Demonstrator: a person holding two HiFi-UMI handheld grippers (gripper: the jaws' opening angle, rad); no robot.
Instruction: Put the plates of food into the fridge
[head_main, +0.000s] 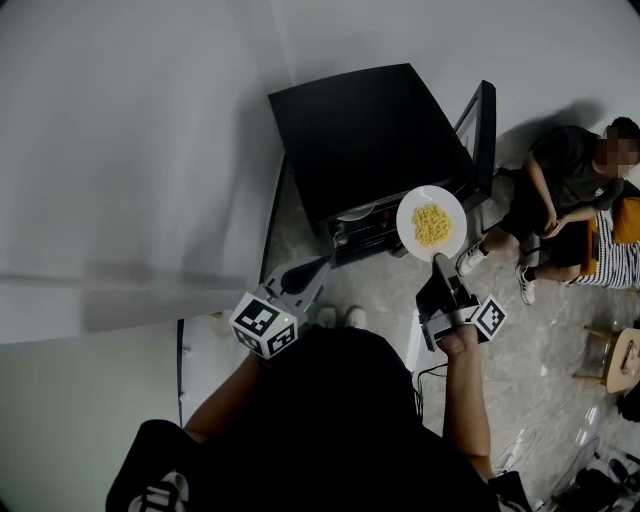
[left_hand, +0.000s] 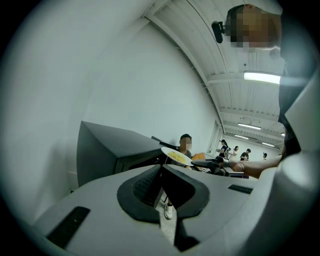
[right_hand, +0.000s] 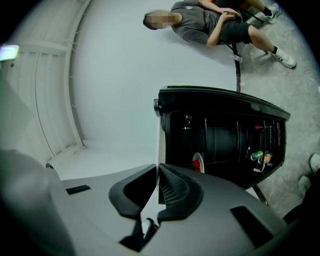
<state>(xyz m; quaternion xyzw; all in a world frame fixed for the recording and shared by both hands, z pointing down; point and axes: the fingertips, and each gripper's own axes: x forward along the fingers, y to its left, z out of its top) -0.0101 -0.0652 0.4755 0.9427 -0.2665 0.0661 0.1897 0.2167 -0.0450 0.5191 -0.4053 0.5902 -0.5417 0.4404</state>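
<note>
Head view: pinching a plate (head_main: 431, 223) of yellow food in the right gripper (head_main: 437, 262), just before the open fridge (head_main: 370, 140).
Left gripper view: pressing the left gripper (left_hand: 161, 167) jaws together, empty.
Right gripper view: clamping the plate rim edge-on, facing the fridge.

Fridge (head_main: 370, 140) stands open — door (head_main: 484, 130) and seated person (head_main: 565, 180) seemingly crowd its right side.

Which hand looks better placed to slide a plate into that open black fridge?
Right. The right gripper clamps the rim of the plate of yellow food, just in front of the open fridge. The left gripper is shut and empty.
</note>
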